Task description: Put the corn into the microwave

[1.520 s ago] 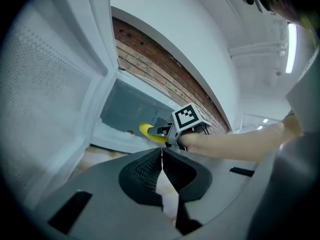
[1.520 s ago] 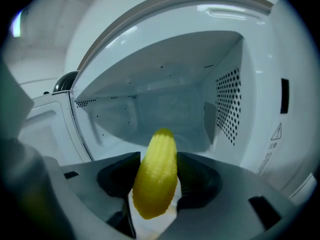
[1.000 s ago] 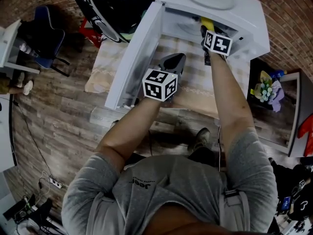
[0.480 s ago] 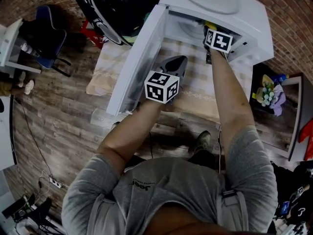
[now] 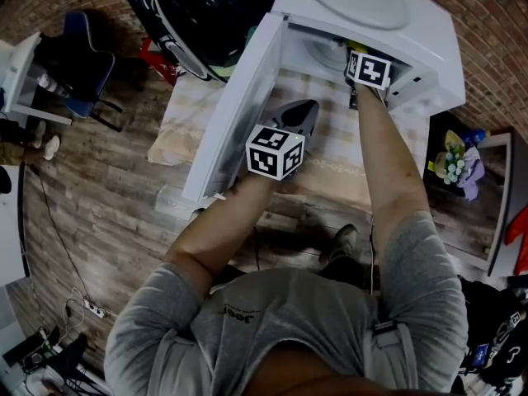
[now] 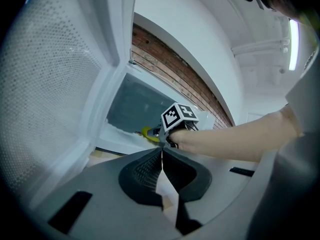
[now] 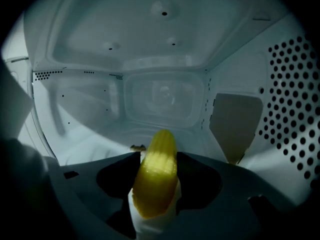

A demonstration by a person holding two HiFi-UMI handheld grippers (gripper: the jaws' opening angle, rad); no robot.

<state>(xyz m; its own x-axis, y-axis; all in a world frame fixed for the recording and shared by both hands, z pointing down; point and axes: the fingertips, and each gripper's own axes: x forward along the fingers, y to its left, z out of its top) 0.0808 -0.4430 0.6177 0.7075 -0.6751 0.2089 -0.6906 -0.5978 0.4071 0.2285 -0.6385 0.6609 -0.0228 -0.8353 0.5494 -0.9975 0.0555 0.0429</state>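
White enamel microwave [image 5: 371, 23] on a checked cloth [image 5: 330, 143], seen from above; its door [image 5: 235, 106] stands open to the left; a glossy black domed object [image 5: 198, 7] lies far-left of it, a dark chair [image 5: 78, 56] stands on the plank floor [image 5: 99, 196], and a bunch of flowers [image 5: 450, 157] shows at right. Cavity interior: smooth pale walls with rounded corners; a right wall [image 7: 295, 114] pierced with round holes; a recessed panel in the far wall. Right gripper [image 7: 157, 156] is inside the cavity; its 2 jaws stand moderately wide, pressed on either side of the corn [image 7: 155, 184], a ribbed yellow cob with a pale near end, tip aimed at the far wall; whether the cob touches the cavity floor cannot be told. Left gripper [image 6: 161, 156] is outside, just beside the open door; its 2 ridged dark jaws meet tip to tip with nothing between them.
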